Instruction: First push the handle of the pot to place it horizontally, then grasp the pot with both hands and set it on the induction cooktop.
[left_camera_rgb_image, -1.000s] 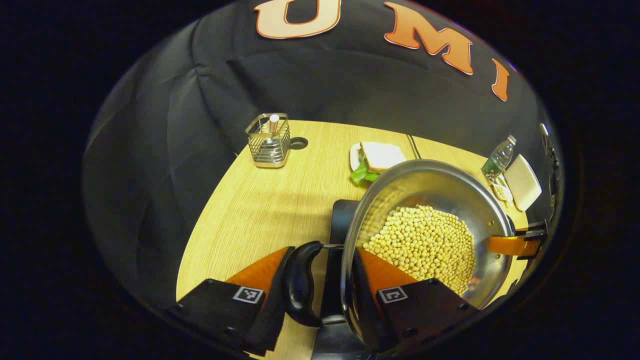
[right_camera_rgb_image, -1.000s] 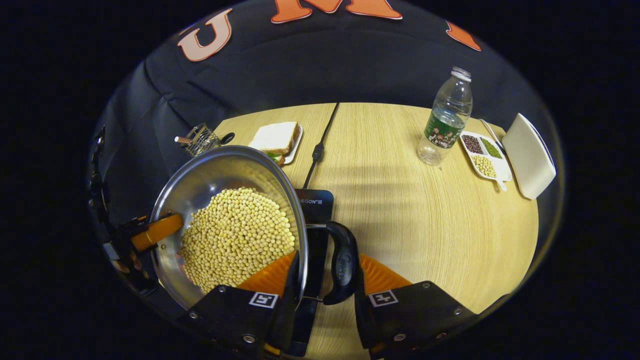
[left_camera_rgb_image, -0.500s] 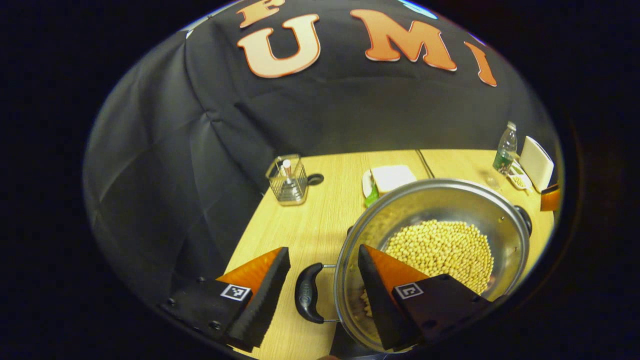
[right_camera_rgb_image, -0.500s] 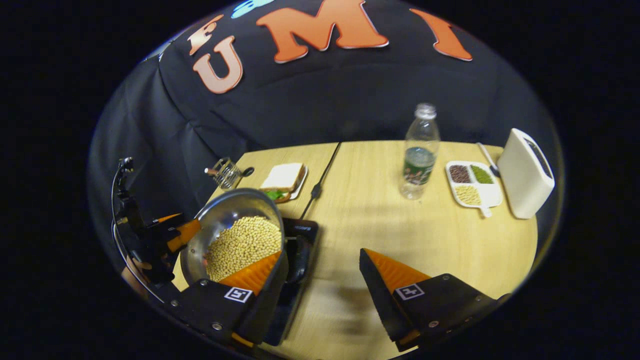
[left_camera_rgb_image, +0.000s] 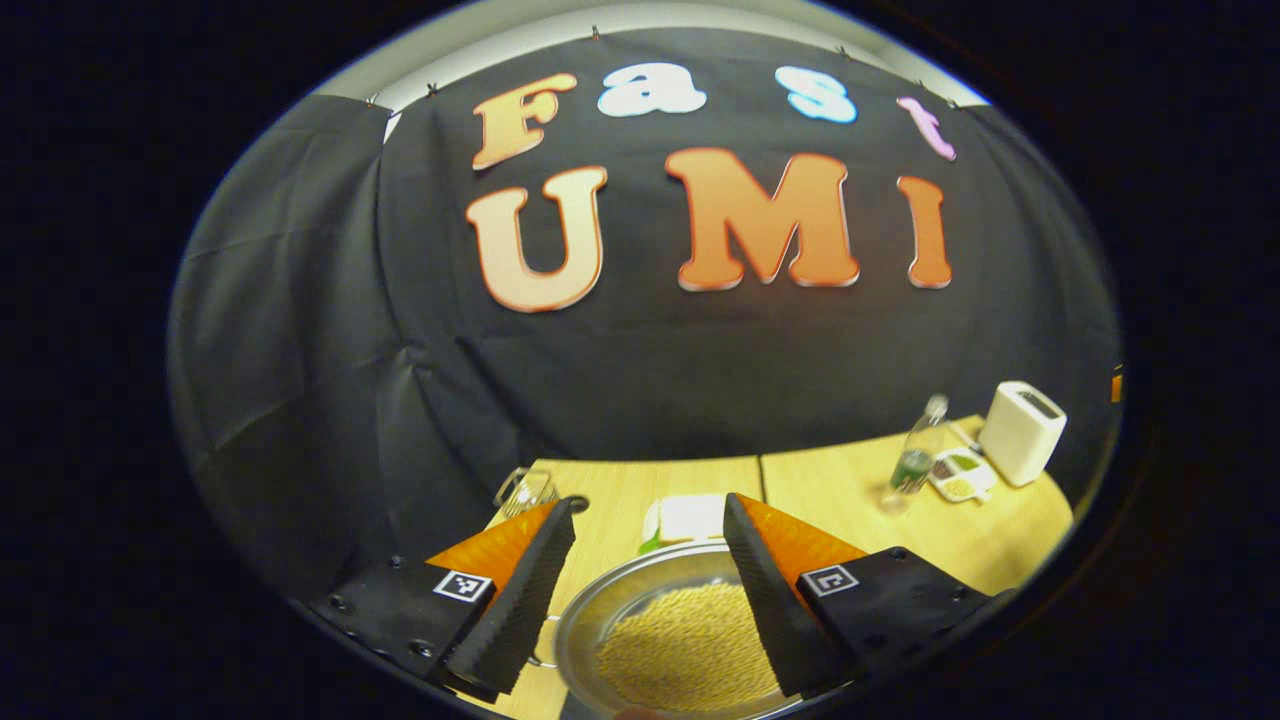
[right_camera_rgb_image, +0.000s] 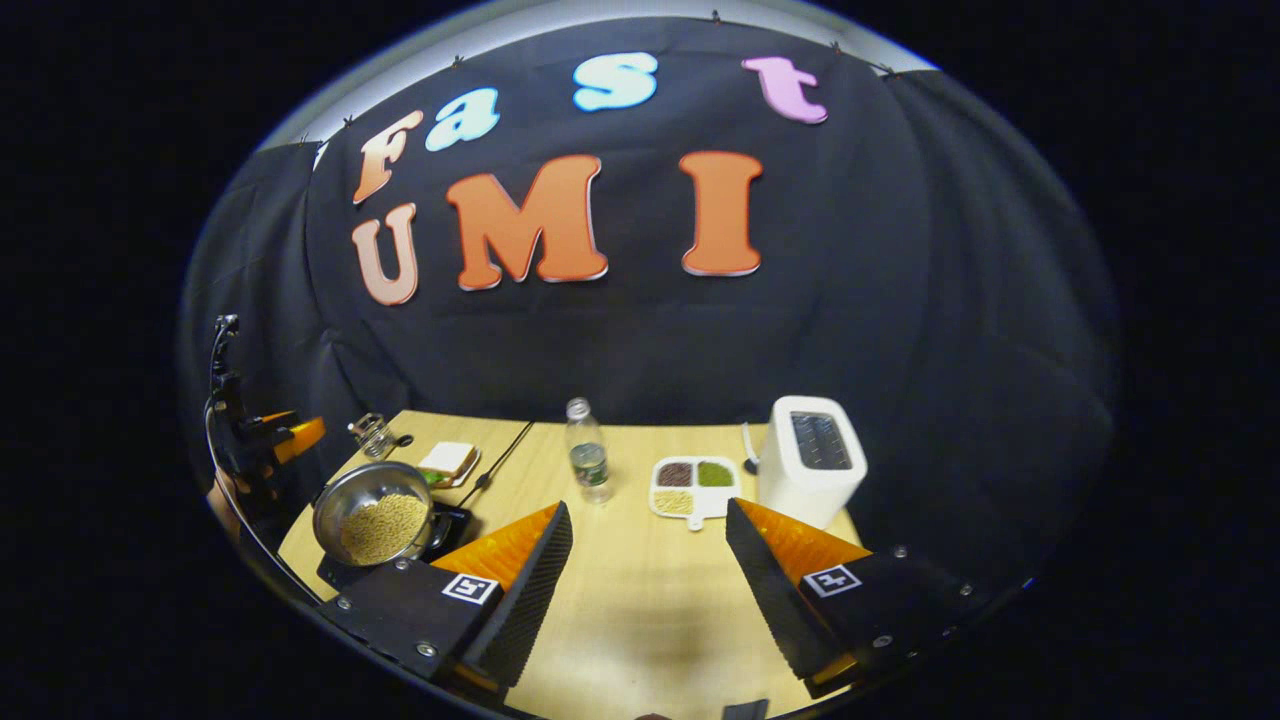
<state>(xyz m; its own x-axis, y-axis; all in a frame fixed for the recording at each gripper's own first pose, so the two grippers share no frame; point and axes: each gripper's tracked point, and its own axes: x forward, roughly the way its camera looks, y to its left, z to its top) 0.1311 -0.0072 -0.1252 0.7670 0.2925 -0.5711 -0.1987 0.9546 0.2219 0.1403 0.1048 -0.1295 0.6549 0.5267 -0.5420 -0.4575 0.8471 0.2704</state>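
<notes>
A steel pot (right_camera_rgb_image: 375, 515) full of yellow beans sits on the black induction cooktop (right_camera_rgb_image: 452, 522) at the table's left end. My right gripper (right_camera_rgb_image: 648, 506) is open and empty, raised high and well back to the right of the pot. My left gripper (left_camera_rgb_image: 648, 502) is also open and empty, hovering above the near side of the pot (left_camera_rgb_image: 680, 640), whose beans show between its fingers. In the right gripper view the left gripper (right_camera_rgb_image: 275, 437) and the hand holding it appear at the far left, apart from the pot.
On the wooden table (right_camera_rgb_image: 620, 600) stand a water bottle (right_camera_rgb_image: 588, 465), a sectioned dish of beans (right_camera_rgb_image: 695, 485), a white toaster (right_camera_rgb_image: 812, 455), a sandwich plate (right_camera_rgb_image: 450, 460) and a wire basket (right_camera_rgb_image: 372, 432). A black cable runs to the cooktop.
Both grippers were around the pot's side handles; they have let go, opened wide, and drawn back and up. The pot stays on the cooktop.
</notes>
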